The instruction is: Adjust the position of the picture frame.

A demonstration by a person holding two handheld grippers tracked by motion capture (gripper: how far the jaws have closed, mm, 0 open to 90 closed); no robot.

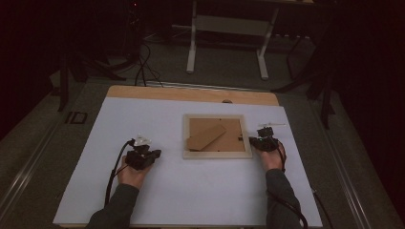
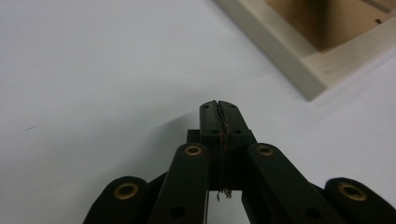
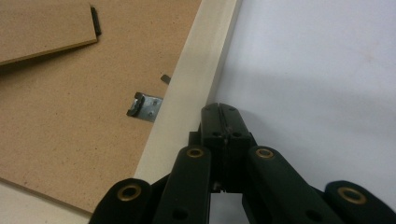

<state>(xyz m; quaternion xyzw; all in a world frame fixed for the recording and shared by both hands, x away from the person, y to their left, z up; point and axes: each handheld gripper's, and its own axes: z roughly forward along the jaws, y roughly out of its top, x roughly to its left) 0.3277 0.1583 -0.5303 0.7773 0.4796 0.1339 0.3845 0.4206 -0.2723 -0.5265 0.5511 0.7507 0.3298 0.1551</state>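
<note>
My picture frame [image 1: 217, 153] lies face down near the middle of the white worktop [image 1: 191, 191], its brown backing board [image 3: 70, 130] up and the easel stand [image 1: 206, 137] lying slantwise across it. My right hand-held gripper [image 3: 223, 114] sits pinched shut with nothing in it, its tips at the outer side of the frame's pale right rail [image 3: 187, 121], seemingly touching it, just across from a small metal retaining tab [image 3: 145, 108]. My left hand-held gripper [image 2: 219, 112] is also pressed shut and empty, poised over bare sheet to the left of the frame, whose corner [image 2: 308, 86] I see ahead of it and apart.

The main risk, as I judge it, is that with only one side steadied any push on the rail slides or spins the light frame across the smooth sheet, since the left gripper is not yet bracing it. Shut tips are blunt for that tab; they could skid off and gouge the soft board or bend the tab. The stand may be a loose flap, though the dim light leaves me unsure, and it could snag a jaw crossing the back.

Little else crowds me: the worktop's wooden far edge [image 1: 191, 94], a white leg frame [image 1: 227, 43] and cables [image 1: 143, 67] on the floor beyond, all well apart. My own trailing cable [image 1: 112, 176] is the nearer nuisance.
</note>
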